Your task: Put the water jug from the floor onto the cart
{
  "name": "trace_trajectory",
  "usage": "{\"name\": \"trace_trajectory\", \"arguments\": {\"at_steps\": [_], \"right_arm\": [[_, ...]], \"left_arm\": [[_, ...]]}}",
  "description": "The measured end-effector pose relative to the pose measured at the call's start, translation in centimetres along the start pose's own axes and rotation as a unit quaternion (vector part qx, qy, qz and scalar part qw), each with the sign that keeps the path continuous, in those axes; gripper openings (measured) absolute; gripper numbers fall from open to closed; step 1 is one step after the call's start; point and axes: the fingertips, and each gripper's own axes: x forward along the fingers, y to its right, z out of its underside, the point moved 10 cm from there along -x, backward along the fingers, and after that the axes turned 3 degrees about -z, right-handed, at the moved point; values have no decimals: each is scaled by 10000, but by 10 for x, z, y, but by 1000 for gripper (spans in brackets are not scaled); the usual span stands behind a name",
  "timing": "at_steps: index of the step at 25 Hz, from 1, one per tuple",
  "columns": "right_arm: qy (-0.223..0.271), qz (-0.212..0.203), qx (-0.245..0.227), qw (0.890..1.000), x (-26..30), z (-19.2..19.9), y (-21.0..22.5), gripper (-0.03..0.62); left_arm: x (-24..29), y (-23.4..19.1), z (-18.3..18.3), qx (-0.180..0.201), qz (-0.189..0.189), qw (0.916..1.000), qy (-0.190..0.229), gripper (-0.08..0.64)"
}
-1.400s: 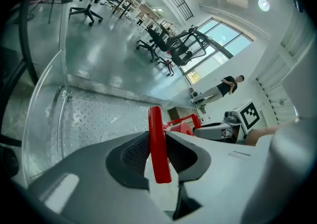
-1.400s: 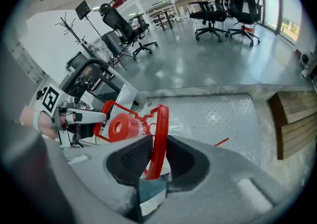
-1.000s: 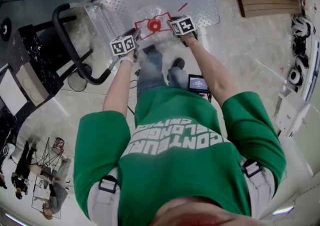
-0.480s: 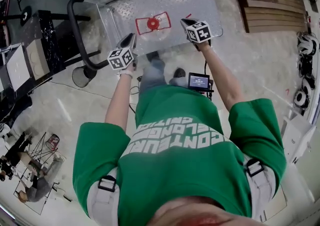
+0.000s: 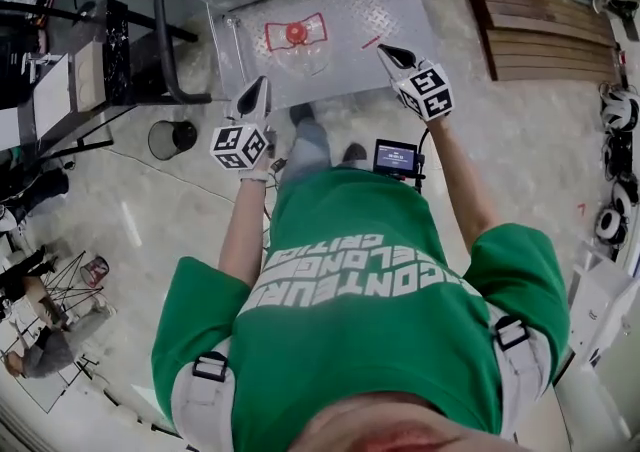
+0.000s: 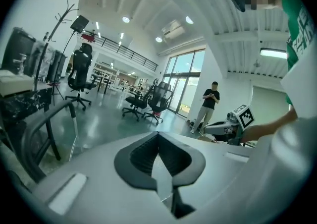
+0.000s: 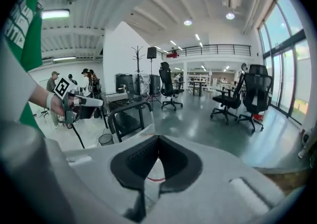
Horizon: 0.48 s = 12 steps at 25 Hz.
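Left gripper (image 6: 158,138): pressing its dark ribbed pads flush together, having just been closing, with nothing caught between them; hovering in the air and pointing across a bright open hall.
Right gripper (image 7: 157,142): squeezing its jaws together in the same way after just closing, carrying nothing; hovering and tilting a little downward.
Grippers from above: floating apart in front of a person in a green sweatshirt (image 5: 360,320), each overlapping the near edge of a silver diamond-plate platform cart (image 5: 360,5), the left one toward the handle end, the right one toward the opposite end.
Water jug (image 5: 297,38): clear plastic with a red cap, standing on the cart's platform in the half nearer the handle, lying between the two grippers' lines of reach, well apart from both and touching neither.
Push handle (image 5: 165,40): black tubing, rising at the cart's left end.
Round black bin (image 5: 173,138): sitting on the pale floor just beside the handle end, near the left gripper.
Small black screen device (image 5: 396,157): glowing near the person's shoes, below the right gripper.
Brown wooden planks (image 5: 545,30): lying stacked on the floor to the right of the cart.
Hall beyond: black office chairs (image 6: 148,104) standing in a group, a figure in dark clothes (image 6: 210,106) standing by tall windows.
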Motion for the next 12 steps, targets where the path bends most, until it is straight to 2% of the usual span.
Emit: {"name": "trace_trajectory", "arguments": {"at_steps": [4,8,12], "right_arm": [[314,11,-524,9981,-44,-17,-22,-6],[548,-50,-826,9951,-76,-32,-45,-7],[627,-126,-941,9935,-97,-43,-73,-6]], "left_arm": [[-26,42,-20,401,265,9987,184,11],[-46,75,-38,811,568,9947,292,11],[-62,87,-48,901,894,9914,322,12]]}}
